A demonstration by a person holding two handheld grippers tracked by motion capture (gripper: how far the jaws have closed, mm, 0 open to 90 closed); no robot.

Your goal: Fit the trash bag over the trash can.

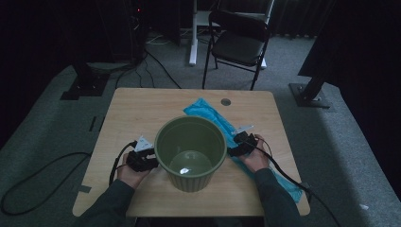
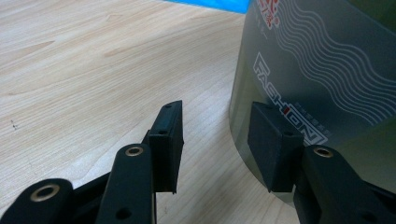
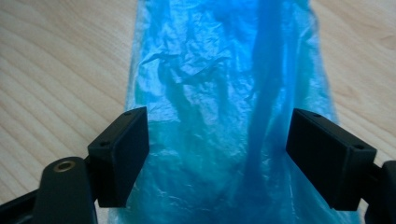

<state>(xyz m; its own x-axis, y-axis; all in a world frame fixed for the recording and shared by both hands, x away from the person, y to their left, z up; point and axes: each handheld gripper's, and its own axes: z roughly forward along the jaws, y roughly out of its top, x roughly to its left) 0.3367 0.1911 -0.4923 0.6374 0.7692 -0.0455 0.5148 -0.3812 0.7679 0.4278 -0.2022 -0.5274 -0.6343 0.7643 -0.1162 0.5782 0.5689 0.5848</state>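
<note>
I read this job as lining the olive-green ribbed plastic bin (image 1: pixel 190 152) with the thin blue crinkled plastic bag (image 3: pixel 219 116), and from where I sit it has barely started. The bin stands upright in the middle of the pale wooden table (image 1: pixel 137 106), and I can see right down to its bare bottom: no liner in it yet. The bag lies flat and still folded long on the table, running from behind the bin out past its right side toward the near right corner; part of it is hidden by the bin.

My left gripper (image 2: pixel 219 140) sits against the bin's left wall. Its jaws stand apart, one pad out over the table, the other right at the printed wall; I can't tell whether that pad truly touches, but nothing is pinched between them. It looks placed to steady the bin.

My right gripper (image 3: pixel 217 154) hovers low over the bag just right of the bin, jaws spread wide with the blue film showing between them and no pad pressing on it. So the bag isn't grasped.

Left to do, as I judge it: pinch the film, lift it free, open its mouth, feed it into the bin and fold the edge over the rim.
</note>
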